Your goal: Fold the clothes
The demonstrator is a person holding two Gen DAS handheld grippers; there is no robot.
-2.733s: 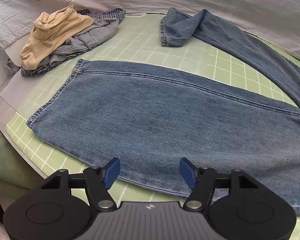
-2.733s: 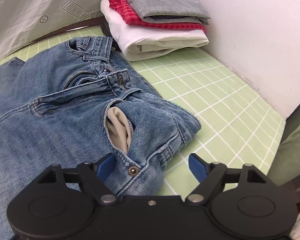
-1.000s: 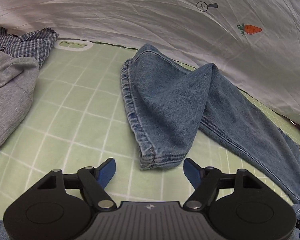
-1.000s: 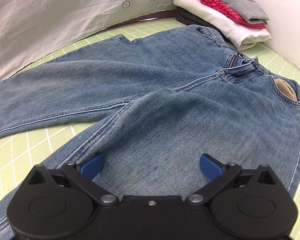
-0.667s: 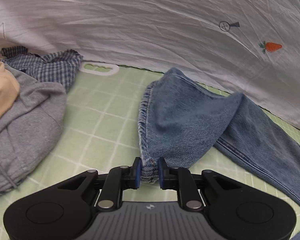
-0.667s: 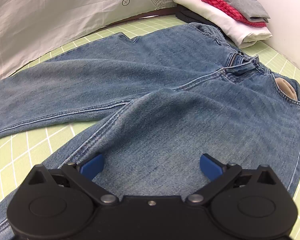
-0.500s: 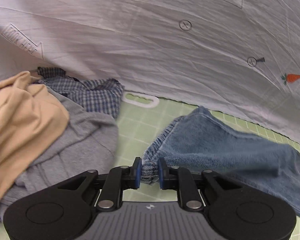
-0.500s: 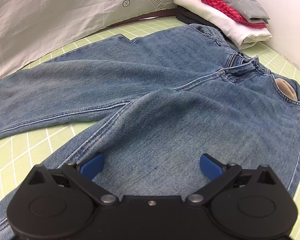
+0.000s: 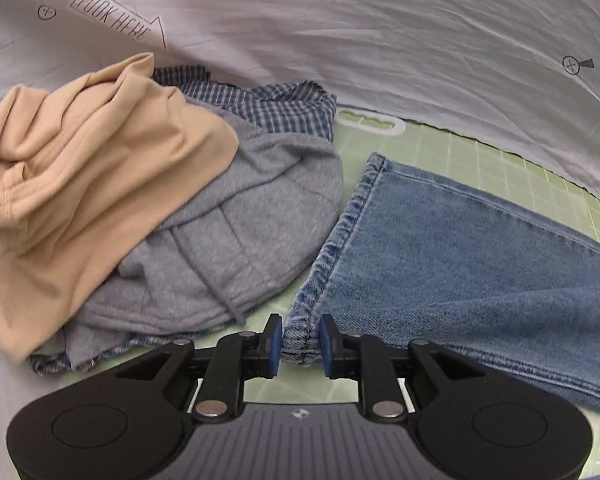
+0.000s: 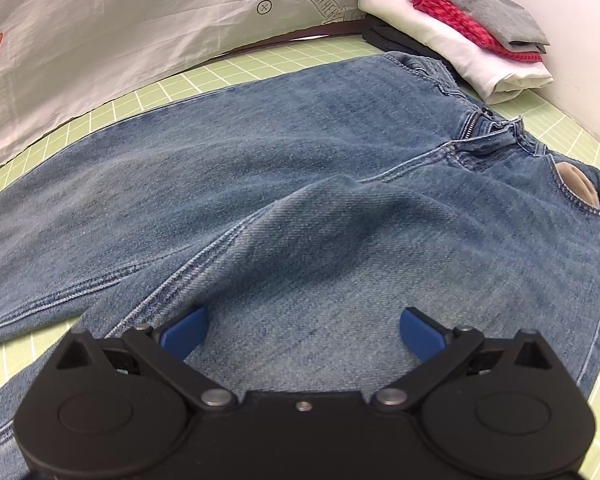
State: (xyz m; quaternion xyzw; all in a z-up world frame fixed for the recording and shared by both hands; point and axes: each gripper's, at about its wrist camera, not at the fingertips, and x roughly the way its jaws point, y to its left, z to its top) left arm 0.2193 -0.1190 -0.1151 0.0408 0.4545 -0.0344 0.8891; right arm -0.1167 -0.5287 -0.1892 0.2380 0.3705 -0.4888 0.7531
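Observation:
A pair of blue jeans (image 10: 300, 184) lies spread on the green gridded mat (image 10: 112, 108), waistband and zip at the right. In the left wrist view one leg (image 9: 480, 248) lies flat, its hem (image 9: 340, 232) running up from my left gripper (image 9: 300, 340). The blue pads hold the hem's near corner between them while the jaws are opening slightly. My right gripper (image 10: 302, 330) stands open low over the thigh of the jeans, nothing pinched between its fingers.
An unfolded pile sits left of the hem: a beige garment (image 9: 80, 168), a grey hoodie (image 9: 252, 224), a blue checked shirt (image 9: 288, 112). Folded clothes (image 10: 472, 32) are stacked at the back right by a white wall. A white printed sheet (image 9: 340, 40) borders the mat's far side.
My left gripper shut on the leg's hem and drew it over toward the clothes pile, so the crumpled leg end now lies flat. The right gripper stayed where it was, open.

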